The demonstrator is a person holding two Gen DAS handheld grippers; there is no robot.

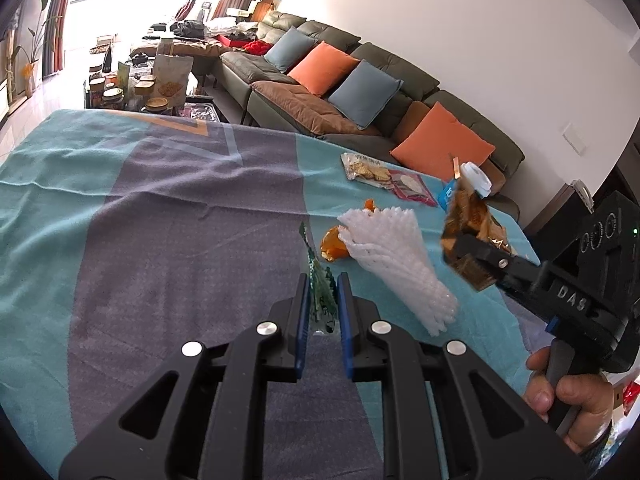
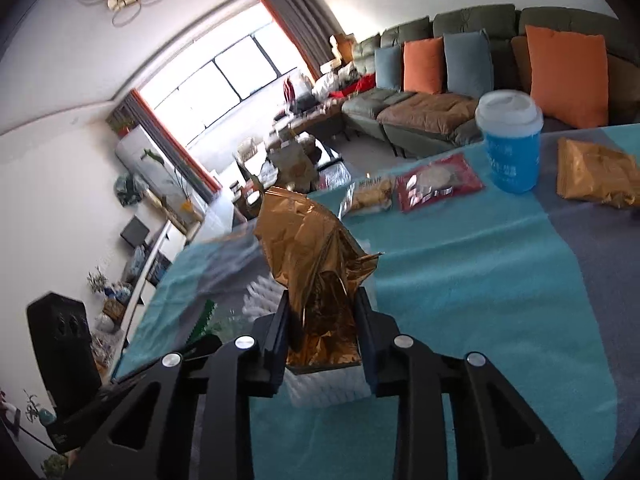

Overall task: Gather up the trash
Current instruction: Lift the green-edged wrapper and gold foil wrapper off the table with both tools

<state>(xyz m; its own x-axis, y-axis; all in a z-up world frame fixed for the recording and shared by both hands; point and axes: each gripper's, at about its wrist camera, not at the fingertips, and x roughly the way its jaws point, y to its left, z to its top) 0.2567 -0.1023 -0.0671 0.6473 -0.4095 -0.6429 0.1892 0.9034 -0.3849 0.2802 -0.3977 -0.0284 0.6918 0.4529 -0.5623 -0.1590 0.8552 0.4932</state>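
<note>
I am holding my left hand-held gripper [image 1: 323,300] low over the near middle of the surface [image 1: 160,208], which is lying under a teal and grey cloth. Its blue pads are clamping a thin green-and-clear wrapper [image 1: 320,288] that is sticking up between them, its tip pointing away from me.

Just right of that, an orange scrap [image 1: 334,246] is lying on the cloth, touching the far end of a white foam net [image 1: 394,264] that is stretching toward the near right. Farther off, near the far edge of the surface, a cracker pack [image 1: 366,171] and a red pack [image 1: 412,187] are lying side by side, touching each other. Right of them a blue cup [image 2: 510,142] with a white lid is standing upright, and in the right wrist view a yellow bag [image 2: 596,174] is lying farther right, apart from the cup.

I am gripping my right hand-held gripper [image 2: 323,316] in my hand [image 1: 568,396] at the right, and it is hanging above the surface, over the foam net. Its pads are pinching a crumpled gold wrapper [image 2: 312,252], which is clear of the cloth and standing up out of the fingers.

Beyond the surface a sofa [image 1: 320,92] with orange and blue cushions is running along the white wall.
</note>
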